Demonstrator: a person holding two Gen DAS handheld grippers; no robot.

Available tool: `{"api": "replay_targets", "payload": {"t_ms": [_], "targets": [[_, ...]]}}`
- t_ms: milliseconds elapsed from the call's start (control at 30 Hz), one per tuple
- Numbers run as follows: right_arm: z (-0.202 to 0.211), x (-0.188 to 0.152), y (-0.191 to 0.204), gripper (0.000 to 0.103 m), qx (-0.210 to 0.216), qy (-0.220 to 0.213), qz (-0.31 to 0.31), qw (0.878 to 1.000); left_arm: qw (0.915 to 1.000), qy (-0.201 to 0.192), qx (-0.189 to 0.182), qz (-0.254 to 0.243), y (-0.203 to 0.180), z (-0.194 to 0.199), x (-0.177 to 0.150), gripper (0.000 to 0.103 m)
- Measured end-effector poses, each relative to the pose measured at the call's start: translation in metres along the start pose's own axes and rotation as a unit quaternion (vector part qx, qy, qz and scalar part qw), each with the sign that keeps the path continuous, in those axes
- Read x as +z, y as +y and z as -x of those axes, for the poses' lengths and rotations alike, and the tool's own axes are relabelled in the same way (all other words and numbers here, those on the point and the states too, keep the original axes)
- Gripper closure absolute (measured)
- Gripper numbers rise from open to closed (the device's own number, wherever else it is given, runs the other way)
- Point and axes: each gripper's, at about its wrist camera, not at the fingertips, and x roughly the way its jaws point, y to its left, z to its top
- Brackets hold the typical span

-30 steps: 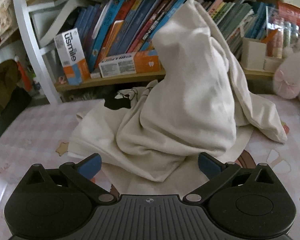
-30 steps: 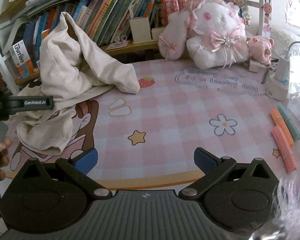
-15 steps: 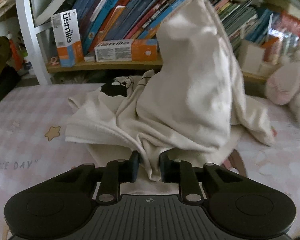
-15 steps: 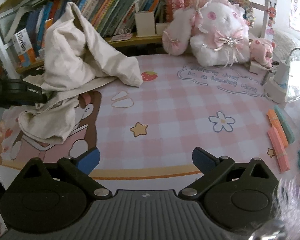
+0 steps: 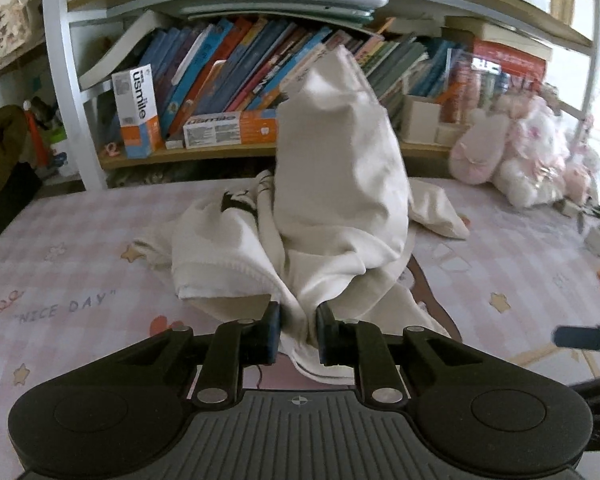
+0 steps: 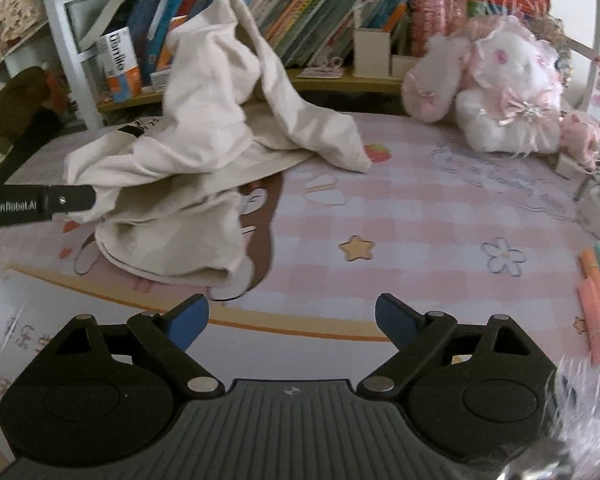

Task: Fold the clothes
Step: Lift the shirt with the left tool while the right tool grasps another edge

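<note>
Cream cloth [image 5: 332, 184] is pinched tight in the left hand-held gripper [image 5: 298, 330], so pull it gently flat while the right hand-held gripper [image 6: 292, 320], wide apart, grabs the edge just ahead.

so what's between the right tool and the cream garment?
Only bare pink checked mat, shown in the right wrist view. The right tool is open, short of the cream garment; nothing else lies between.

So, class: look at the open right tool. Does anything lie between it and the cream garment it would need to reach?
Nothing visible does. Between the right tool and the cream garment lies only bare pink mat. The plush rabbit and the markers sit off to the right. The left tool already grips the garment's near edge.
</note>
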Motion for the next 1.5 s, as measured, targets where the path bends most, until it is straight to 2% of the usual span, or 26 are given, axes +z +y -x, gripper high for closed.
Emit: {"api": "replay_targets", "payload": {"t_ms": [300,533,567,600,633,667,700,733,800,867,967,1100,1233,1300,1367,1400,1433,1500], "targets": [[-0.001,0.000,0.020,0.012,0.028,0.010,0.015,0.999,0.9997,0.005,-0.021,0.005,0.005,0.039,-0.023,0.086],[-0.002,-0.004,0.025,0.012,0.044,0.025,0.020,0.999,0.9951,0.060,-0.078,-0.011,0.002,0.048,-0.053,0.080],[-0.002,-0.004,0.026,0.012,0.045,0.025,0.021,0.998,0.9949,0.063,-0.077,-0.020,0.002,0.050,-0.055,0.080],[-0.001,-0.004,0.027,0.012,0.045,0.024,0.023,0.998,0.9947,0.064,-0.075,-0.027,0.001,0.052,-0.057,0.077],[-0.001,-0.004,0.027,0.012,0.045,0.023,0.025,0.998,0.9955,0.061,-0.067,-0.029,0.002,0.053,-0.057,0.067],[-0.001,-0.005,0.028,0.012,0.045,0.023,0.026,0.998,0.9961,0.057,-0.060,-0.030,0.004,0.054,-0.057,0.061],[-0.001,-0.005,0.029,0.012,0.045,0.023,0.026,0.998,0.9967,0.054,-0.051,-0.032,0.005,0.056,-0.057,0.050],[0.000,-0.005,0.029,0.012,0.044,0.023,0.026,0.998,0.9975,0.049,-0.038,-0.036,0.006,0.055,-0.057,0.045],[0.000,-0.006,0.030,0.012,0.043,0.023,0.028,0.998,0.9976,0.043,-0.014,-0.052,0.005,0.054,-0.057,0.040],[0.002,-0.006,0.030,0.012,0.040,0.022,0.031,0.998,0.9955,0.054,0.007,-0.077,0.002,0.048,-0.058,0.039],[0.005,-0.006,0.034,0.012,0.039,0.015,0.051,0.998,0.9969,0.061,0.010,-0.049,0.009,0.045,-0.055,0.039],[0.009,-0.007,0.044,0.012,0.043,0.004,0.095,0.995,0.9978,0.061,0.002,0.027,0.031,0.044,-0.049,0.030],[0.008,-0.011,0.057,0.012,0.055,0.004,0.131,0.990,0.9888,0.080,-0.018,0.125,0.058,0.028,-0.037,0.026],[0.009,-0.012,0.067,0.012,0.061,0.000,0.155,0.986,0.9773,0.094,-0.033,0.187,0.070,0.013,-0.032,0.026],[0.010,-0.015,0.077,0.012,0.066,-0.007,0.187,0.980,0.9645,0.112,-0.020,0.238,0.077,-0.003,-0.031,0.031],[0.012,-0.016,0.082,0.012,0.068,-0.011,0.206,0.976,0.9601,0.119,-0.016,0.253,0.079,-0.008,-0.029,0.046],[0.014,-0.018,0.088,0.012,0.071,-0.017,0.228,0.971,0.9573,0.122,-0.021,0.261,0.079,-0.012,-0.028,0.073],[0.018,-0.023,0.100,0.012,0.076,-0.031,0.271,0.959,0.9532,0.118,-0.035,0.276,0.080,-0.011,-0.026,0.083]]}}
